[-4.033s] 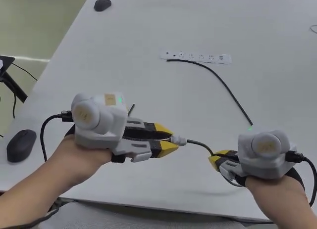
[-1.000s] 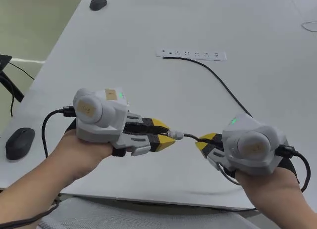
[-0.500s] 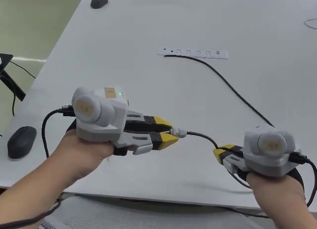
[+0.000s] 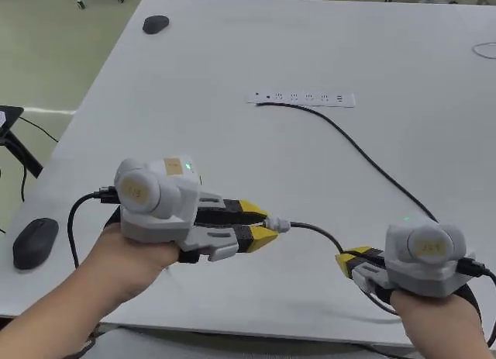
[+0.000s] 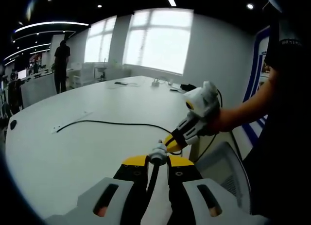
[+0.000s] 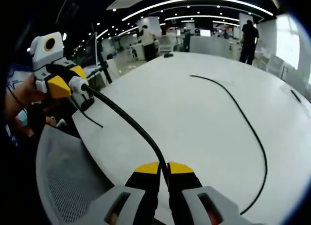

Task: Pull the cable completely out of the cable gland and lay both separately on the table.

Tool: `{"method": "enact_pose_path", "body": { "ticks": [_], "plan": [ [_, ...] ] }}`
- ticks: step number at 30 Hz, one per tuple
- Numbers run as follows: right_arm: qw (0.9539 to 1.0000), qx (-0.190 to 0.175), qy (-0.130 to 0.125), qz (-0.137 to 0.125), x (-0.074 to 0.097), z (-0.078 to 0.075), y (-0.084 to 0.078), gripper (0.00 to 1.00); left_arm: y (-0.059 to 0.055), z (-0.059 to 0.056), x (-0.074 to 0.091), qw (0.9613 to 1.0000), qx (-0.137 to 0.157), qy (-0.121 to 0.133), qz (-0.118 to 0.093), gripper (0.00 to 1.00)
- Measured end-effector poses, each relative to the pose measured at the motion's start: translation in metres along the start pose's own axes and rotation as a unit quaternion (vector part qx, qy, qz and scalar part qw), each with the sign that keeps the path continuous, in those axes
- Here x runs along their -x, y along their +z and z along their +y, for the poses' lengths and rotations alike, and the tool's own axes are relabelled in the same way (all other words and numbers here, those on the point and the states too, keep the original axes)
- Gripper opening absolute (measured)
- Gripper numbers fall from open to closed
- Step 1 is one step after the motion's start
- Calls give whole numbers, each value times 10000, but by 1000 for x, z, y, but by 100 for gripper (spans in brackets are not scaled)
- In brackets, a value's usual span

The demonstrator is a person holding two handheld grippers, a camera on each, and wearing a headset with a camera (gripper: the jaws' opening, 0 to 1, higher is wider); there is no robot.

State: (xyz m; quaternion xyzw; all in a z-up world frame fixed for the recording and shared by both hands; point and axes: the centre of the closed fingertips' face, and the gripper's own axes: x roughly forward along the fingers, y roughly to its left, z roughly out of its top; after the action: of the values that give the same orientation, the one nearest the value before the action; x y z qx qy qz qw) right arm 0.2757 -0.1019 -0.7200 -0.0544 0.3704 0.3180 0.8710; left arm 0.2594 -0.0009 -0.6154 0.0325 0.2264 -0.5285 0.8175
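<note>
Left tool (image 4: 265,223) pinches cable gland (image 4: 279,224); right tool (image 4: 343,259) pinches cable (image 4: 318,230), both above table (image 4: 232,126).

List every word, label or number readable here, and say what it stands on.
Nothing reads clearly enough to quote.
Tan sticker on the left gripper: too small to read.
White print on the dark sleeve: blurred.
Marks on the power strip: too small to read.

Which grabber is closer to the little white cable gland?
Left. The left gripper clamps the cable gland right at its jaw tips. The right gripper is apart from it, shut on the cable further along.
</note>
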Motion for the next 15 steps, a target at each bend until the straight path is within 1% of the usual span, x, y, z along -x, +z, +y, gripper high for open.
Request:
{"method": "enact_pose_path", "body": {
  "ticks": [1, 8, 13, 15],
  "plan": [
    [10000, 65, -3, -6, 1, 0, 1, 0, 0, 0, 0, 10000, 3, 4, -1, 15],
    [9998, 190, 47, 31, 4, 1, -1, 1, 1, 3, -1, 10000, 40, 5, 8, 15],
    [9998, 203, 79, -3, 6, 1, 2, 1, 2, 7, -2, 9999, 109, 32, -8, 15],
    [9996, 277, 97, -13, 7, 1, 3, 1, 3, 8, -3, 9999, 108, 40, -18, 15]
  ]
}}
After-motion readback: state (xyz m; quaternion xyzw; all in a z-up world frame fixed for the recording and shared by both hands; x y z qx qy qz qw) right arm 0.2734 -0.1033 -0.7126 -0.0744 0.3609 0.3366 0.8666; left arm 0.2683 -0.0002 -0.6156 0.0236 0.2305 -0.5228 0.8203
